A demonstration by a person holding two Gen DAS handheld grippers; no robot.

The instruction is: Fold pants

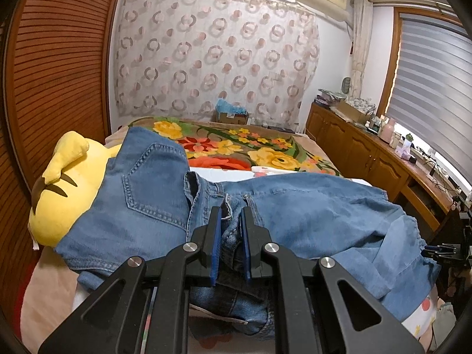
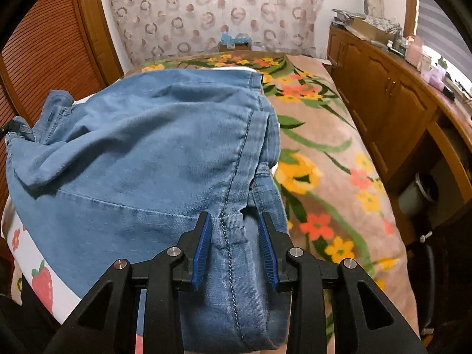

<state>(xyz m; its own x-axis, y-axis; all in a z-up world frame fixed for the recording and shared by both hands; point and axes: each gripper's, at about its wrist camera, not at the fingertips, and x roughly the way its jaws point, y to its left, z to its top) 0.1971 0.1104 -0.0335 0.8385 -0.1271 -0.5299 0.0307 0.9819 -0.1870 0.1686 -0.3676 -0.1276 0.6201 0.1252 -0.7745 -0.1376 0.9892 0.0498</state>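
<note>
Left hand-held gripper (image 1: 231, 211) clamped on bunched jeans (image 1: 295, 206); right hand-held gripper (image 2: 236, 216) half-open astride their seam.

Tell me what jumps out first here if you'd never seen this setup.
The blue jeans sprawled across the bed, bunched denim clamped in the left gripper. A yellow plush toy lies at their left end, and a bright floral blanket covers the bed beyond them.
</note>
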